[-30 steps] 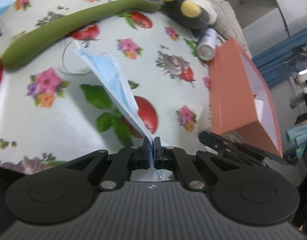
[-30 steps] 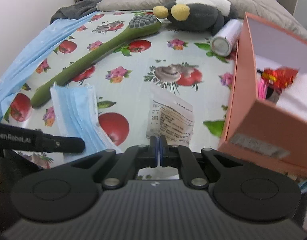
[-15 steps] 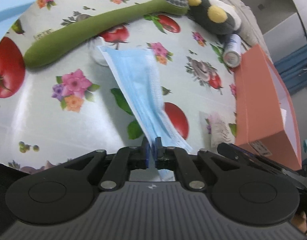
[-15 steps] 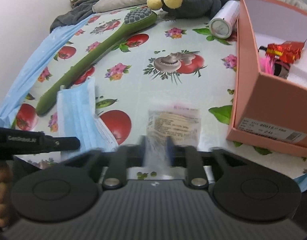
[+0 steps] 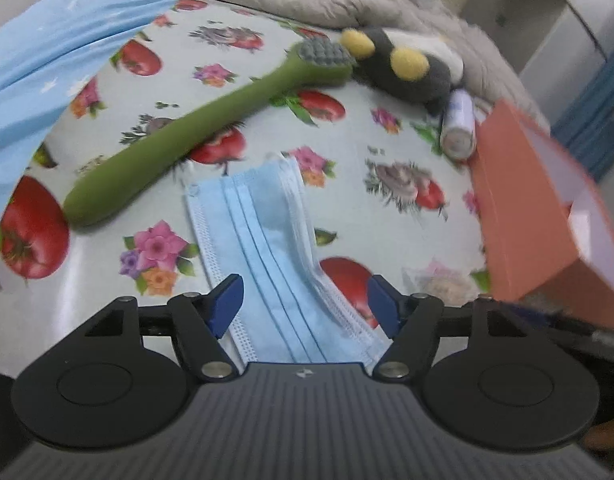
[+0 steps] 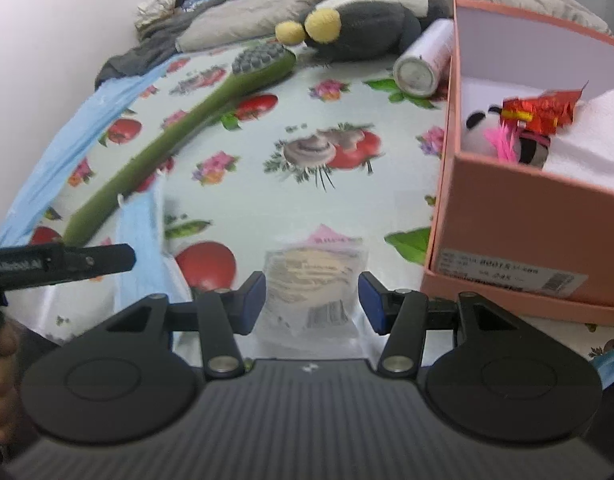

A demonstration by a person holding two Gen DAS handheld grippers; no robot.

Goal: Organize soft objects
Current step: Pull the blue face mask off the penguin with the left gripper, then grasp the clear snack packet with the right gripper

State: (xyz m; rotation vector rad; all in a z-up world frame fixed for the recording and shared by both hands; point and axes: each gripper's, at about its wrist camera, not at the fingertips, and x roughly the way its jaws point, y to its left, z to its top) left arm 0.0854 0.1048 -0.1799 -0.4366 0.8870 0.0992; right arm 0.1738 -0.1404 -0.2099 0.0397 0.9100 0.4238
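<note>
A blue face mask (image 5: 267,236) lies flat on the flowered tablecloth, its near end between the fingers of my open left gripper (image 5: 305,304). The mask also shows in the right wrist view (image 6: 141,240). A clear plastic packet (image 6: 313,280) lies between the fingers of my open right gripper (image 6: 311,300); it also shows in the left wrist view (image 5: 441,284). The orange box (image 6: 527,216) stands at the right and holds a small panda toy (image 6: 483,128), red foil and white tissue.
A long green brush (image 5: 195,132) lies diagonally across the cloth. A dark plush penguin (image 5: 403,68) and a white can (image 5: 459,124) lie at the back by the box (image 5: 523,208). A grey quilt and blue sheet border the cloth. The left gripper's arm (image 6: 59,264) crosses the right view.
Both grippers have opened. The mask has been let go and now lies flat on the cloth. The right gripper has let go of the packet, which rests on the cloth.
</note>
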